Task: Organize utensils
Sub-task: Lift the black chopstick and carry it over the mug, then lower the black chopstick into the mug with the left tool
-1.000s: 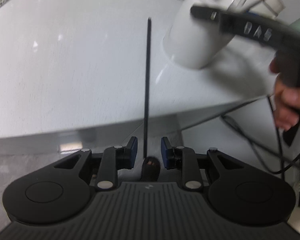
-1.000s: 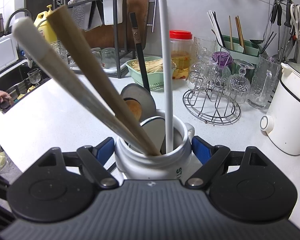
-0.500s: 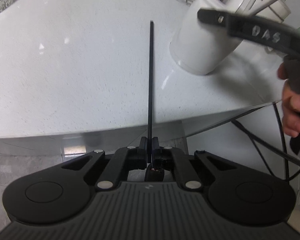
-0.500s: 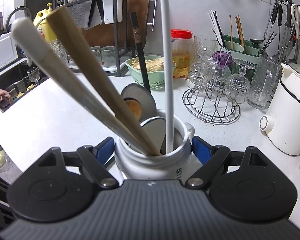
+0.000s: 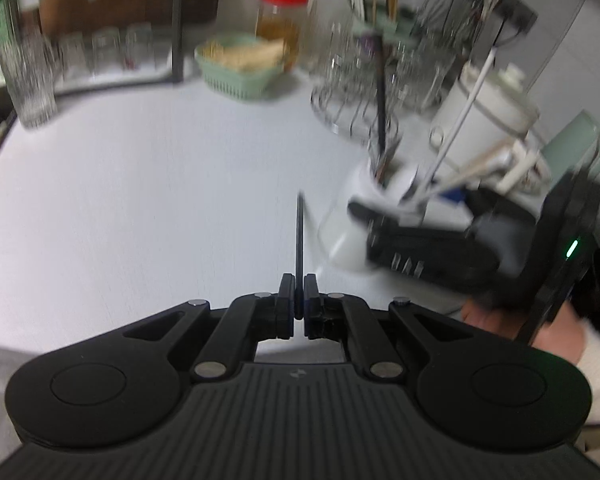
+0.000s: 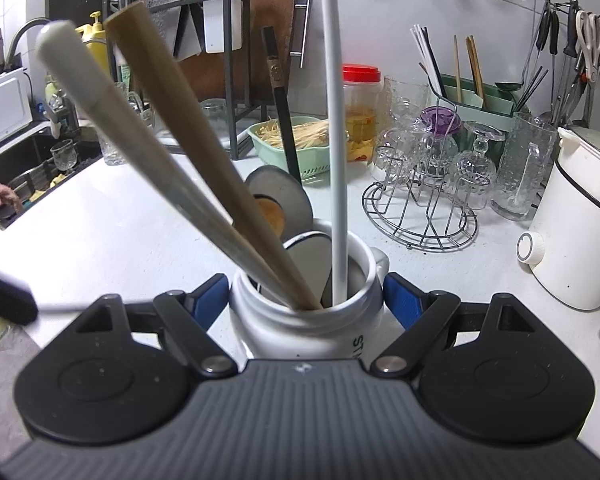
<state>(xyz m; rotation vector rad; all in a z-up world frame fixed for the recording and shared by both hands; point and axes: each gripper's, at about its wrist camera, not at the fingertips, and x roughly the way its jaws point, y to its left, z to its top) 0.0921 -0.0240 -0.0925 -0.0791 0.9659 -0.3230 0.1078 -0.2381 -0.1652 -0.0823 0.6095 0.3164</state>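
the left tongs (image 5: 299,300) are closed on the near end of a thin black chopstick-like rod (image 5: 299,240), pinched between the two pads. the right tongs (image 6: 305,292) sit around the neck of a white ceramic utensil jar (image 6: 300,320), one blue pad on each side; whether they press on it or only bracket it, i cannot tell.

the step in hand looks like carrying the rod to the jar, with the right tongs steadying the jar for the drop. the rod's long axis runs straight out from the left tongs, tip pointing away toward the back of the white counter (image 5: 140,184); the rod seems held clear of the surface, though the blur makes that uncertain. the jar stands near the counter's front edge, off to the right of the rod's tip and apart from it.

next the rod needs swinging right and tipping tip-down over the jar mouth. the mouth is crowded: a cream flat handle (image 6: 140,140), a tan wooden handle (image 6: 204,160), a white slim handle (image 6: 336,120) and a black-handled utensil (image 6: 282,120) lean inside, so the free gap is narrow.
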